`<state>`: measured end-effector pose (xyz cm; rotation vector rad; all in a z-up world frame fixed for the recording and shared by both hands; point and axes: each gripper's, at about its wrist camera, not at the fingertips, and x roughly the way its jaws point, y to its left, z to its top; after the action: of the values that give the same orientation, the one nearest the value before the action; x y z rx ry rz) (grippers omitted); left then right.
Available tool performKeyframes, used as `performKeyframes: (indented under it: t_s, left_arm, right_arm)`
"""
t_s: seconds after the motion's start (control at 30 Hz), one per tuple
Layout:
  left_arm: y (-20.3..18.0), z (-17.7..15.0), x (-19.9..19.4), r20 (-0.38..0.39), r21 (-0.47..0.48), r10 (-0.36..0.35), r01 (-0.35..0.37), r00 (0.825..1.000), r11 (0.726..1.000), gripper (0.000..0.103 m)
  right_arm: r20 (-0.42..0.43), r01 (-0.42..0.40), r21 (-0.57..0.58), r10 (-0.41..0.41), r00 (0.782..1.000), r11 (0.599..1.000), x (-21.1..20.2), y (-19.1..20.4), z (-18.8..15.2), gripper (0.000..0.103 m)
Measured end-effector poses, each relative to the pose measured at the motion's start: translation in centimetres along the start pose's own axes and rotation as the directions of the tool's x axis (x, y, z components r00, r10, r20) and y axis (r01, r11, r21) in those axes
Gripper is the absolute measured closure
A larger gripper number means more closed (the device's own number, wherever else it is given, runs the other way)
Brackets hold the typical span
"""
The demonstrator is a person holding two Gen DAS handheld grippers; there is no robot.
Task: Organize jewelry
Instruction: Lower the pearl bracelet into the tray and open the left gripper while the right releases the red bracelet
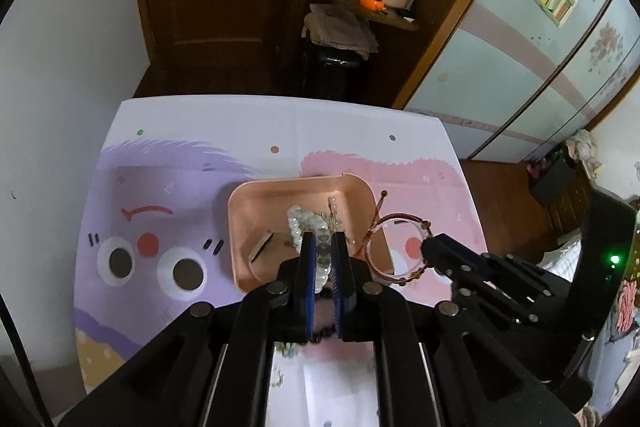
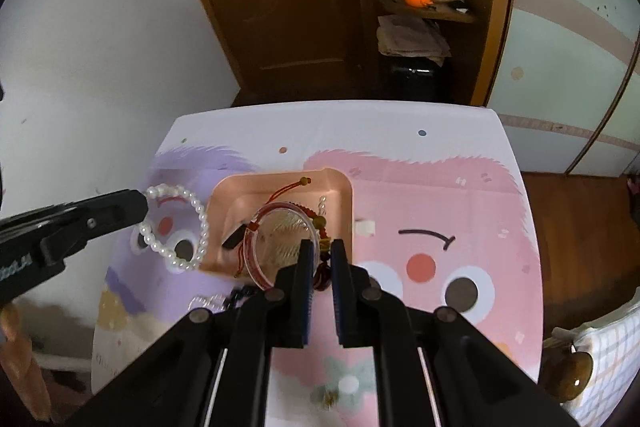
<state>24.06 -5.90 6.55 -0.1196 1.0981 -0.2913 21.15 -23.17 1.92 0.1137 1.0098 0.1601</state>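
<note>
Fingers (image 1: 307, 255) of left gripper (image 1: 323, 259) pinch pearl bracelet (image 2: 176, 227); right gripper (image 2: 322, 259) pinches red bracelet (image 2: 280, 247).

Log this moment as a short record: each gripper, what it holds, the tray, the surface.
left gripper: shut on white bead bracelet, lifted
right gripper: shut on red string bracelet, lifted
pink tray: on the cartoon table cover, holds a dark flat piece and small jewelry
both bracelets: hanging as open loops, clear of the tray

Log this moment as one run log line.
left tool: shut on pearl bracelet | right tool: shut on red bracelet | both above pink tray
</note>
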Motion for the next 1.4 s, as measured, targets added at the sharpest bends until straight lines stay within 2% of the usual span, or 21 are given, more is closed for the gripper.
performKeyframes:
  t_s: [0.3, 0.4, 0.47, 0.63, 0.7, 0.83, 1.0, 1.07, 1.13, 1.4]
  left_arm:
    - [2.3, 0.3, 7.3, -0.056, -0.050, -0.021, 0.018, 0.998, 0.999, 0.098]
    - [3.1, -0.1, 9.2, -0.079, -0.045, 0.010, -0.014, 0.997, 0.999, 0.098]
    - [3.9, -0.3, 10.2, -0.089, -0.046, 0.036, -0.040, 0.995, 0.998, 0.098]
    - [5.7, -1.1, 11.8, -0.114, -0.057, 0.087, -0.094, 0.990, 0.994, 0.098]
    - [6.2, -1.2, 12.1, -0.125, -0.061, 0.094, -0.102, 0.988, 0.993, 0.097]
    - [6.9, -1.6, 12.5, -0.142, -0.078, 0.089, -0.101, 0.986, 0.992, 0.080]
    - [6.4, -1.9, 12.1, -0.130, -0.064, 0.094, -0.103, 0.987, 0.993, 0.074]
    - [6.1, -2.1, 11.4, -0.109, -0.057, 0.101, -0.108, 0.989, 0.993, 0.061]
    - [5.7, -2.3, 10.5, -0.080, -0.049, 0.109, -0.113, 0.991, 0.992, 0.056]
    - [5.2, -3.1, 8.1, -0.051, -0.059, 0.071, -0.074, 0.996, 0.996, 0.056]
  right_arm:
    - [-0.056, 0.049, 0.055, -0.046, 0.997, 0.997, 5.5, -0.9, 0.9, 0.095]
    - [-0.071, 0.051, 0.056, -0.047, 0.996, 0.997, 6.6, -0.8, 0.9, 0.097]
    - [-0.079, 0.045, 0.057, -0.040, 0.996, 0.997, 7.0, -0.7, 0.9, 0.103]
    - [-0.090, 0.034, 0.051, -0.029, 0.996, 0.998, 8.0, -0.4, 1.2, 0.103]
    - [-0.096, 0.026, 0.051, -0.021, 0.995, 0.998, 8.4, -0.3, 1.2, 0.103]
    - [-0.104, 0.009, 0.055, -0.004, 0.995, 0.998, 8.7, -0.1, 1.4, 0.103]
    - [-0.111, -0.005, 0.063, 0.012, 0.994, 0.998, 8.5, -0.1, 1.2, 0.103]
    - [-0.101, -0.019, 0.081, 0.028, 0.995, 0.996, 8.1, -0.5, 1.2, 0.102]
    - [-0.102, -0.033, 0.094, 0.043, 0.994, 0.995, 7.6, -0.9, 1.1, 0.102]
    - [-0.157, -0.120, 0.015, 0.120, 0.980, 0.993, 5.2, -0.5, 0.0, 0.102]
